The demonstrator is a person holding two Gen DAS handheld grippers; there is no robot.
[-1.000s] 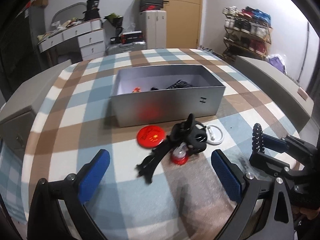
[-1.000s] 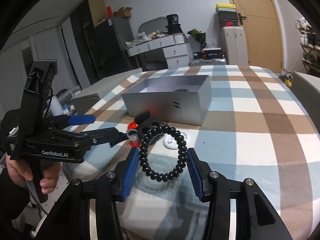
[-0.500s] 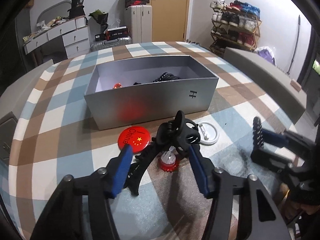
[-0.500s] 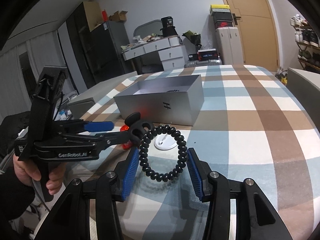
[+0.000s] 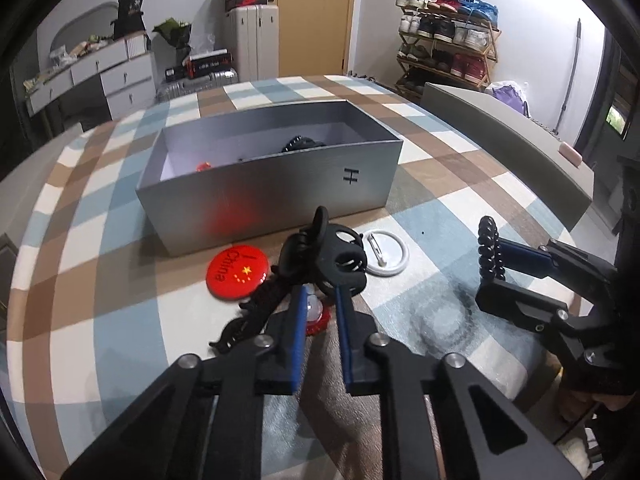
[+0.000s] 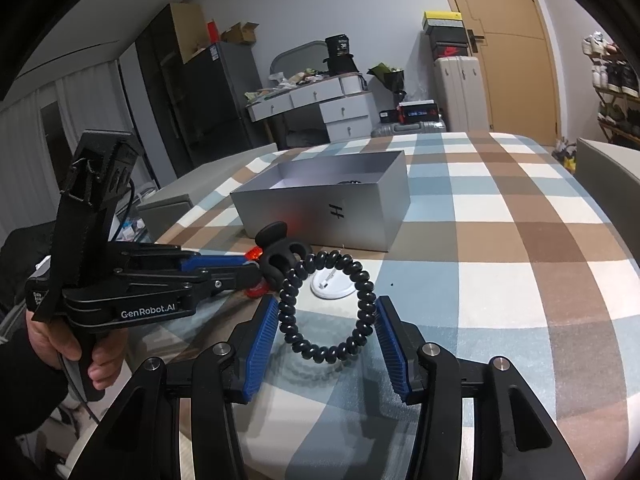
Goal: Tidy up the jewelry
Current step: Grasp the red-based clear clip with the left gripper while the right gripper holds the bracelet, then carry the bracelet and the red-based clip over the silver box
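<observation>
My left gripper (image 5: pixel 320 300) is closing its jaws on a black hair claw (image 5: pixel 336 264) that lies on the checked tablecloth in front of the silver box (image 5: pixel 272 200); the pads press on the claw's lower end. In the right wrist view the left gripper (image 6: pixel 256 268) comes in from the left onto the hair claw (image 6: pixel 280 256). My right gripper (image 6: pixel 328 332) is shut on a black spiral hair tie (image 6: pixel 324 308), held upright above the cloth; the hair tie (image 5: pixel 488 248) also shows at the right of the left wrist view.
A red round badge (image 5: pixel 236 272), a white round badge back (image 5: pixel 386 256), a small red-and-white trinket (image 5: pixel 316 314) and a black toothed clip (image 5: pixel 248 316) lie around the claw. Inside the box are a black coil (image 5: pixel 300 144) and a red piece (image 5: pixel 204 166).
The left jaws went from wide open to nearly shut around the black hair claw, and the left gripper moved in closer to it. The right gripper kept still with the hair tie.
</observation>
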